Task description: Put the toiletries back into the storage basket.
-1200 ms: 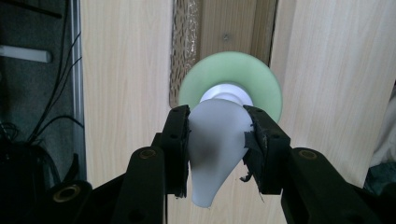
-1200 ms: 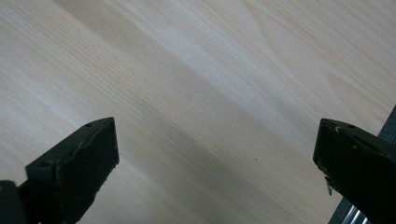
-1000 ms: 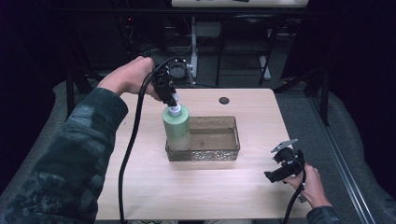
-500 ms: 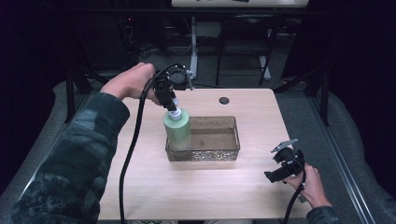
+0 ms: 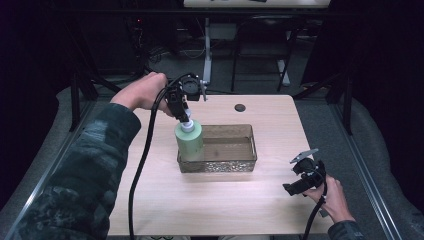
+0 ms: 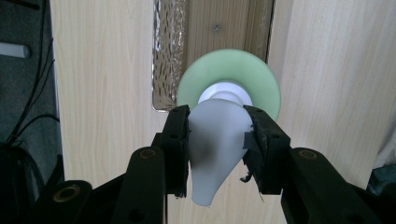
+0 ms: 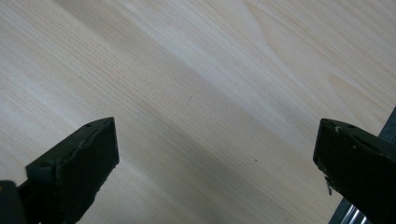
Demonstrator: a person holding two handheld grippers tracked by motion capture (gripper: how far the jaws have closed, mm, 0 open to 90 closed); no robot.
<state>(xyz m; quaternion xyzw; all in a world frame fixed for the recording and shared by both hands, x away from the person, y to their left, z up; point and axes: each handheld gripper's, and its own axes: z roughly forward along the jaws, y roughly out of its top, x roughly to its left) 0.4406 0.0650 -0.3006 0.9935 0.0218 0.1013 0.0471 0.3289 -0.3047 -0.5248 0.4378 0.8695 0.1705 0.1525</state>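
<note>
Left hand-held gripper: raised over the left end of the tray, pointing down; its jaws are closed against the white cap of a bottle, one pad on each side.
Bottle: pale green body, white cap on top; hangs upright straight below the left hand-held gripper, its lower part at the tray's left end. Whether its base touches the tray floor cannot be told.
Tray: clear, rectangular, with a patterned wall; sits mid-bench, directly under the left hand-held gripper and well apart from the right one.
Right hand-held gripper: held low near the bench's front right corner, jaws spread wide, nothing between them; bare wood below in the right gripper view.
Bench: light wood top; a small dark round hole lies beyond the tray, to the right of the left hand-held gripper.
Left arm: camouflage sleeve reaches in from the lower left; black cable trails down from the left hand-held gripper.
</note>
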